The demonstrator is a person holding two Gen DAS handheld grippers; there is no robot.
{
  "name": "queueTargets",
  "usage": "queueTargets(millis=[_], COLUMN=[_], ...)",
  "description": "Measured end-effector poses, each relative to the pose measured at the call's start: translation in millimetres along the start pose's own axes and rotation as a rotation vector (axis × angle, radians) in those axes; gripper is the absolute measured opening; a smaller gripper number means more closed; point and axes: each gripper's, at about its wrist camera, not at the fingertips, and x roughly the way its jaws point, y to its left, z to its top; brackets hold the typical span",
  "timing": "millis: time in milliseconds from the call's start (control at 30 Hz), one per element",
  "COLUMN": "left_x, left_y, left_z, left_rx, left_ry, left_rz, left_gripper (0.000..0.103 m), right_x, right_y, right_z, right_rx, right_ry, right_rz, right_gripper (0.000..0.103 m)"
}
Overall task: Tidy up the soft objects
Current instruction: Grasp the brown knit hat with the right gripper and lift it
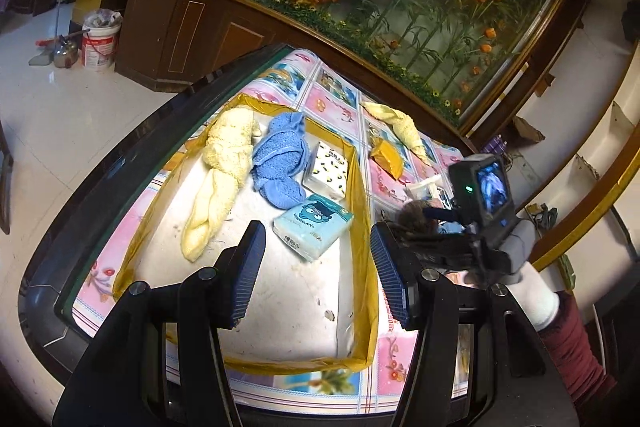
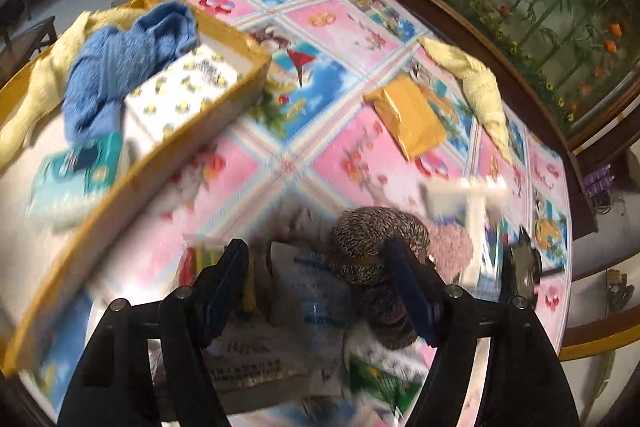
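On the table w/ the pink cartoon cloth (image 1: 336, 99), a shallow tray w/ yellow-taped rim (image 1: 362, 195) already holds four soft items: a cream braided towel (image 1: 224, 163), a blue knit cloth (image 1: 282, 159), a dotted tissue pack (image 1: 330, 167) and a teal tissue pack (image 1: 312, 225). So roughly half the sorting looks done, judging by what lies inside vs. outside.

Left outside the tray: a second cream towel (image 2: 482, 87) near the far edge of the table, a flat yellow packet (image 2: 410, 117) just beside it, plus a speckled brown knit ball (image 2: 376, 243) sitting in a blurred heap of bags and packs near the right gripper (image 2: 320, 283). Its jaws stand apart; the ball touches or sits just ahead of one finger, but blur means no grip can be confirmed; nothing looks clamped. Likely next pick: that ball.

Left gripper (image 1: 314, 275) hovers over the tray's near part, jaws apart and empty, w/ the teal pack just ahead between the fingers' line. A white glove and dark-red sleeve (image 1: 572, 347) show at the right gripper's handle.
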Motion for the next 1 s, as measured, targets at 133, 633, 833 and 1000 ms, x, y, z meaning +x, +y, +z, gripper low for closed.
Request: queueTargets(millis=[133,633,833,1000], left_x=[3.1,7.3,31.4,61.9], left_y=[2.0,-63.7,-105.0,-127.6], left_z=[-2.1,-22.7,-43.8,-58.1], left_rx=[-0.016,0.204,0.325,0.367], left_ry=[0.007,0.082,0.169,0.256], left_rz=[-0.011,-0.115,-0.158,-0.153], left_gripper=[0.055,0.055,0.055,0.055], right_x=[-22.7,25.1,8.3,-3.4], right_y=[-26.2,-41.8,-57.4,-85.6], right_z=[-17.0,0.2,-35.1,-73.9], right_rx=[0.086,0.237,0.267,0.361], right_ry=[0.018,-0.005,0.014,0.006], right_rz=[0.131,0.085,0.161,0.249], right_gripper=[0.072,0.068,0.061,0.061])
